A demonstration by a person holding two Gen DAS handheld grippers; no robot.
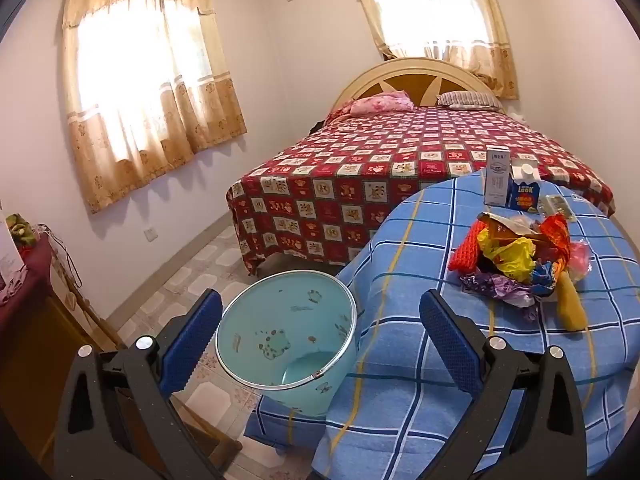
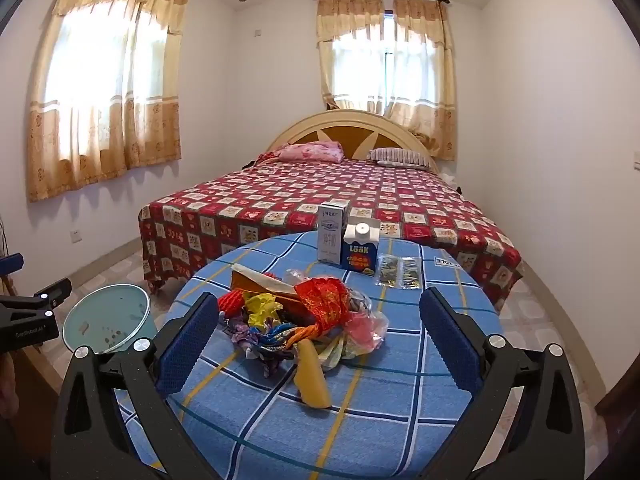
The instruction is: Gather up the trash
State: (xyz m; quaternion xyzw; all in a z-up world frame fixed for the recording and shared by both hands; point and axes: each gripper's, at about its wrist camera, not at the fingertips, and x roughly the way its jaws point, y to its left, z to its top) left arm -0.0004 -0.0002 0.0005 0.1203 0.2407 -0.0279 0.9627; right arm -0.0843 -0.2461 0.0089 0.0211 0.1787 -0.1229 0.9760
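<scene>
Bright daylight thru 2 curtained windows (image 2: 388,68), glare there; sharp, fisheye warp at edges.

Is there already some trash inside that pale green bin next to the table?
No, the pale green bin looks empty inside; the wrappers lie heaped on the table.

Table (image 2: 360,420) carries wrapper pile (image 2: 304,320), two cartons (image 2: 332,236).

A red-checked bed (image 2: 320,200) stands beneath curtained windows (image 2: 384,68).
</scene>
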